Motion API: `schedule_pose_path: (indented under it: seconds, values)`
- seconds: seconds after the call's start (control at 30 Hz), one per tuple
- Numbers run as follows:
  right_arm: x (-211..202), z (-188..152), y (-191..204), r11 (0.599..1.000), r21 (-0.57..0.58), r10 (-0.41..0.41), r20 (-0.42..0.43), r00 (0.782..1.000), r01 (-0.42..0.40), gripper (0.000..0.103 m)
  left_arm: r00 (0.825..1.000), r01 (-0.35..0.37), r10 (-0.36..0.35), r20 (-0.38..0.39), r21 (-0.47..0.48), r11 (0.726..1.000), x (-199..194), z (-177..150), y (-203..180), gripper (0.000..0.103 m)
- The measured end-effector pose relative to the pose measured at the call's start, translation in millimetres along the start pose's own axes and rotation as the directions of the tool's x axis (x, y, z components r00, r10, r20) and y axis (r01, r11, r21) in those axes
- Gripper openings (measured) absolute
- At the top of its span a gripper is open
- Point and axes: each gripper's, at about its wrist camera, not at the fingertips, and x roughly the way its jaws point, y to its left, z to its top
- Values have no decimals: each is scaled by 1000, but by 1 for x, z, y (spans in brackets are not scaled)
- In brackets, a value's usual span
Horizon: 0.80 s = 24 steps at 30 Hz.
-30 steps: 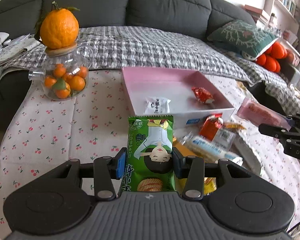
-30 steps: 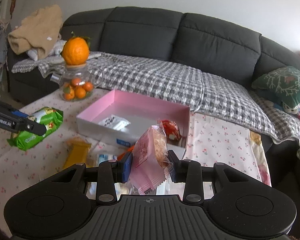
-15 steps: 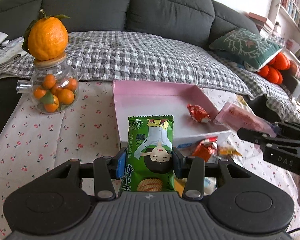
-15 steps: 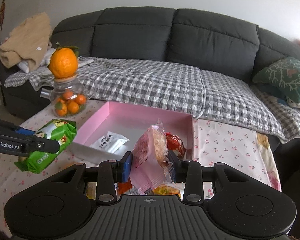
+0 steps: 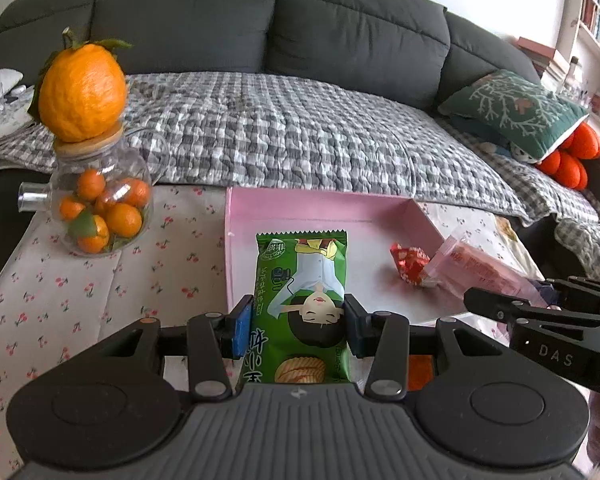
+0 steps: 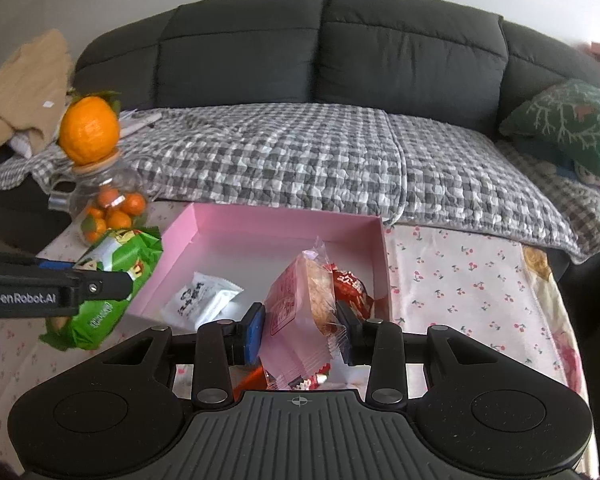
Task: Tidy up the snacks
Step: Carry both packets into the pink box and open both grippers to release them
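Left wrist view: left gripper (image 5: pixel 298 322) jaws clamped on green snack packet (image 5: pixel 302 304), held over near-left part of pink box (image 5: pixel 320 210). Box holds red wrapped snack (image 5: pixel 410 262). Right gripper (image 5: pixel 540 304) enters from right with pink snack packet (image 5: pixel 476 268) over box's right wall. Glass jar (image 5: pixel 100 208) of small oranges stands left, large orange (image 5: pixel 82 86) on lid.

Right wrist view: right gripper (image 6: pixel 300 334) jaws clamped on pink snack packet (image 6: pixel 300 320). Pink box (image 6: pixel 284 220) holds white sachet (image 6: pixel 202 300), red wrapped snack (image 6: pixel 350 284). Sofa (image 6: pixel 328 60) borders far edge; cherry-print tablecloth (image 6: pixel 460 276) bare right of box.
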Motion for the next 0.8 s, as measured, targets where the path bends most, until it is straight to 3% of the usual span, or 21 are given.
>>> schedule_pose_path:
  seconds: [0.43,0.8]
  values:
    - [40,17,-4,995,97,1,17,1000,-3,36,999,-38,37,23,18,999,43,26,-17,42]
    - [77,20,0,991,132,-10,-13,1000,11,36,998,-61,62,-15,33,998,83,35,-3,42]
